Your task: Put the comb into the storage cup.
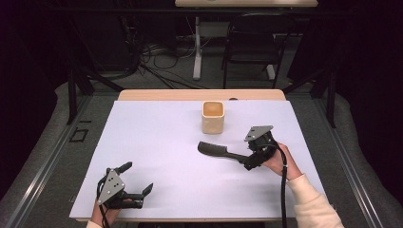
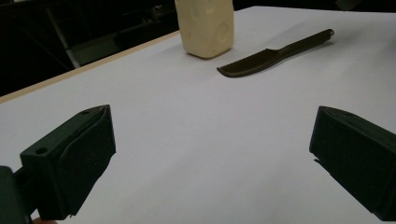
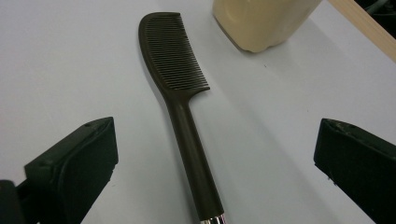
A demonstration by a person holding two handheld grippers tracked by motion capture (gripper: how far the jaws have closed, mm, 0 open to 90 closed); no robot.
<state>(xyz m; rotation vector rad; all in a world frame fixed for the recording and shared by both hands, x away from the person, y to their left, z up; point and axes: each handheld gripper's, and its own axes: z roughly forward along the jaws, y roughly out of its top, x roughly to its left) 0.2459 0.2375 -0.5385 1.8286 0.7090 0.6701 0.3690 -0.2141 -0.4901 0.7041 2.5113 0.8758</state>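
Observation:
A black comb (image 1: pixel 218 151) (image 3: pixel 182 102) lies flat on the white table top (image 1: pixel 157 137), its teeth end pointing left and its handle running toward my right gripper (image 1: pixel 248 154). In the right gripper view, my right gripper (image 3: pixel 215 158) is open. The comb's handle lies between its wide jaws, and neither pad touches it. A cream square cup (image 1: pixel 212 117) (image 3: pixel 261 23) stands upright just behind the comb. My left gripper (image 1: pixel 138 177) (image 2: pixel 210 154) rests open near the front left corner with nothing between its jaws. The comb (image 2: pixel 275 53) and the cup (image 2: pixel 205 28) lie far ahead of it.
The white sheet covers a wooden table whose far edge (image 1: pixel 199 95) shows behind the cup. A black chair (image 1: pixel 252 38), a desk leg and loose cables stand on the floor beyond. Bare white surface stretches between the two grippers.

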